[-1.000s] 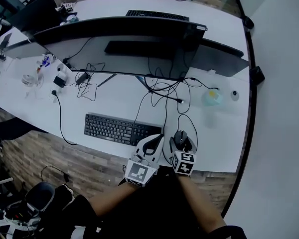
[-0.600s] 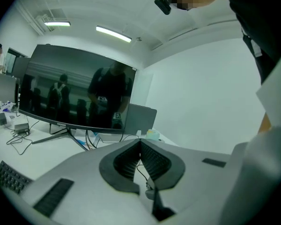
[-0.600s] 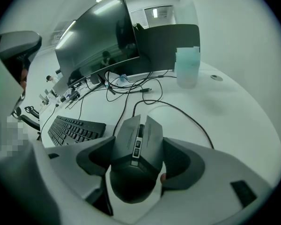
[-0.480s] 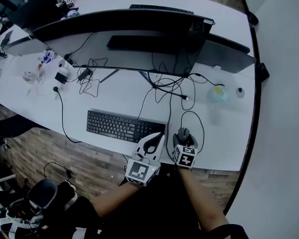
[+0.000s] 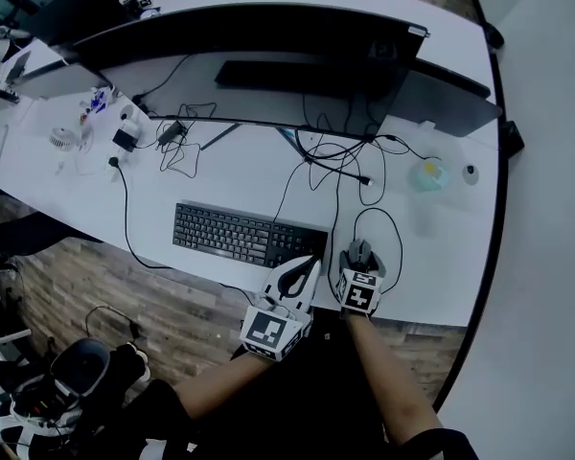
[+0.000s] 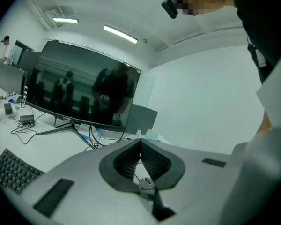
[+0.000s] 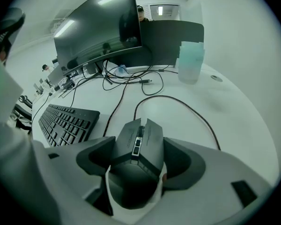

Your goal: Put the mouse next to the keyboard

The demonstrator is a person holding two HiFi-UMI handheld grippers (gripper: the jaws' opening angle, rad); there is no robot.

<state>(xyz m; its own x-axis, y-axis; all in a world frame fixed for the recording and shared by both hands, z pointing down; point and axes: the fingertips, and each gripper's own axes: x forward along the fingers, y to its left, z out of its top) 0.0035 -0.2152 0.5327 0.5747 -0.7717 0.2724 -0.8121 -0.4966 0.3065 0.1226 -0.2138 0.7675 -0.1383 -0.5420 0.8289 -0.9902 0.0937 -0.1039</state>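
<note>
A dark wired mouse [image 7: 139, 143] sits between the jaws of my right gripper [image 7: 141, 139], which is shut on its sides. In the head view the mouse [image 5: 362, 251] and right gripper [image 5: 360, 261] are near the white desk's [image 5: 220, 185] front edge, just right of the black keyboard [image 5: 249, 235]. The keyboard's [image 7: 65, 121] right end lies a short way left of the mouse. I cannot tell whether the mouse rests on the desk. My left gripper [image 5: 310, 264] hovers at the keyboard's right front corner, and its jaws [image 6: 140, 142] are shut with nothing between them.
The mouse cable [image 7: 178, 104] loops back towards a tangle of cables [image 5: 340, 156] under a wide curved monitor [image 5: 268, 46]. A pale cup [image 7: 191, 62] stands at the back right. Chargers and small items [image 5: 125, 137] lie at the left. The desk edge [image 5: 402, 322] is close below the grippers.
The head view has drifted, so the desk sits lower and further right in the picture. The right gripper, still shut on the mouse, keeps about the same place beside the keyboard's right end.
</note>
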